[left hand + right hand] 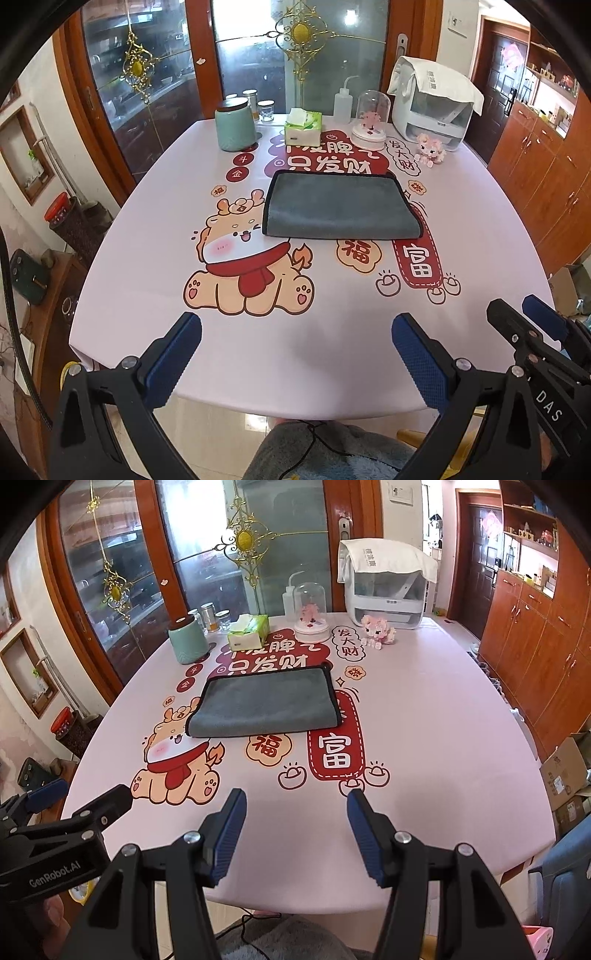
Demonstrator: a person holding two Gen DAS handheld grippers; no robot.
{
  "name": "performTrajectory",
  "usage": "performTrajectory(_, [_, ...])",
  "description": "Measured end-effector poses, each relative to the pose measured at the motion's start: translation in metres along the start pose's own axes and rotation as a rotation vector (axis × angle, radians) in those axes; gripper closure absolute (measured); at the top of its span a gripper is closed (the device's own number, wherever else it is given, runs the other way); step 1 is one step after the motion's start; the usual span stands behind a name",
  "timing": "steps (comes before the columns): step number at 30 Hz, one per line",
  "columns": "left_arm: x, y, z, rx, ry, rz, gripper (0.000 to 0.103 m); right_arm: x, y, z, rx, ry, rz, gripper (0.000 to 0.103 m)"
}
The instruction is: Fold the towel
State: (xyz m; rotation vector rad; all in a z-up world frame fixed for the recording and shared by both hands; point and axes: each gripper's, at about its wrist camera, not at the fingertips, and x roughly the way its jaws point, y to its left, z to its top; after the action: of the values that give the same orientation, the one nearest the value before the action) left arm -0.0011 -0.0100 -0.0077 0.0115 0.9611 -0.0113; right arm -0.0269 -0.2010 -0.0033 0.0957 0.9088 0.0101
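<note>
A grey towel point(338, 205) with a black edge lies folded flat in the middle of the table; it also shows in the right wrist view point(264, 703). My left gripper point(295, 332) is open and empty, above the table's near edge, well short of the towel. My right gripper point(295, 808) is open and empty, also at the near edge; it shows at the lower right of the left wrist view point(528, 317). The left gripper shows at the lower left of the right wrist view point(81, 797).
The table point(480, 258) has a pink cartoon-print cloth. Along its far side stand a green canister point(235, 124), a tissue pack point(303, 127), a squeeze bottle point(342, 105), a glass dome point(371, 120), a pink toy point(430, 147) and a white appliance point(432, 107). Wooden cabinets point(546, 177) stand at the right.
</note>
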Motion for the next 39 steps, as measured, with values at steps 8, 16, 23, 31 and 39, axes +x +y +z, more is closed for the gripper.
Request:
performTrajectory(8, [-0.001,-0.012,0.001,0.034,-0.005,-0.004,0.001,0.001,-0.002,0.001,0.006,0.001,0.0,0.046])
performTrajectory(16, [-0.001,-0.012,0.001,0.035,-0.005,-0.004,0.001,0.002,-0.003,0.0,0.004,0.003,0.003,0.046])
performTrajectory(23, [0.0,-0.013,0.001,0.035,-0.001,-0.002,0.001,0.005,0.0,-0.001,-0.005,0.01,0.01,0.046])
performTrajectory(31, [0.004,-0.01,-0.001,0.029,0.005,0.001,0.001,0.008,0.004,0.001,-0.012,0.016,0.015,0.046])
performTrajectory(39, [0.004,-0.011,-0.001,0.029,0.005,0.002,0.001,0.009,0.005,0.002,-0.011,0.017,0.016,0.046])
